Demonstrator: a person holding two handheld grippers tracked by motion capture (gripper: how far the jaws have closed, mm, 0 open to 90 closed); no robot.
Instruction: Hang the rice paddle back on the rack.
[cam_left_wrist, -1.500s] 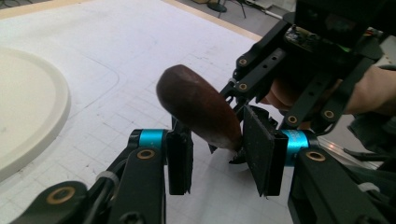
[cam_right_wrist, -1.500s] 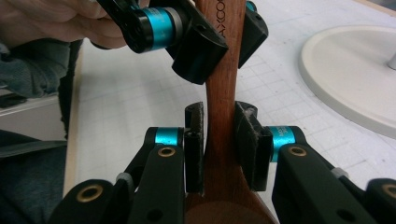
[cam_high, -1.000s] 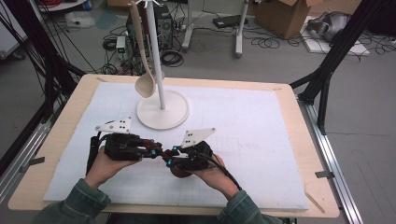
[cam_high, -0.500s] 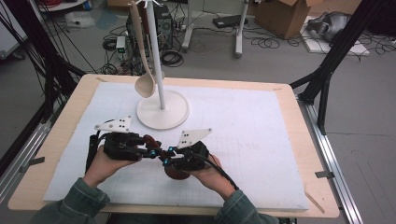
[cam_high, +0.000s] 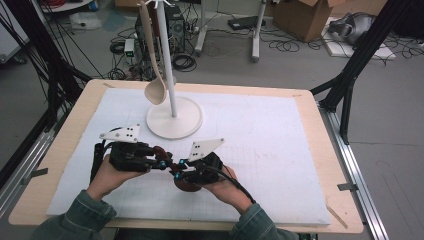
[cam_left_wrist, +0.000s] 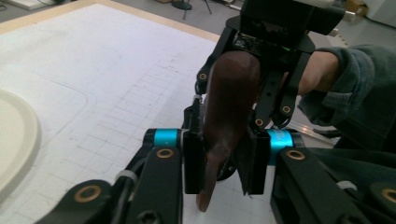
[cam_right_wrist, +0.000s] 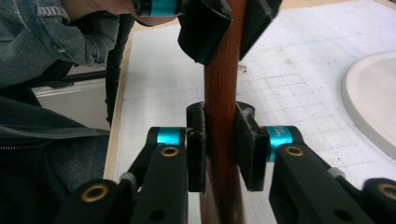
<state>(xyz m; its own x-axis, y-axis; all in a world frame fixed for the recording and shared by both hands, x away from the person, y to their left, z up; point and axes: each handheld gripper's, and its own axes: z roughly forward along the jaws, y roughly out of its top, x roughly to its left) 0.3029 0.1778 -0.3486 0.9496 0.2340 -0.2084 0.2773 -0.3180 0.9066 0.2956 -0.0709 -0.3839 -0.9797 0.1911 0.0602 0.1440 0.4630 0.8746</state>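
Both the left gripper (cam_high: 159, 163) and the right gripper (cam_high: 181, 170) clamp one dark wooden spoon (cam_left_wrist: 227, 112) above the near mat, seemingly mid-handover. The pale spoon (cam_high: 151, 75) already hangs on the stand (cam_high: 172, 117) (far left); hanging the dark one remains.

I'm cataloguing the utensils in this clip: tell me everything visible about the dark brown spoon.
The dark brown spoon looks like smooth reddish-brown wood, with a broad rounded end and a narrow handle. It is held above the white mat, between the left gripper and the right gripper, both clamped on its handle.
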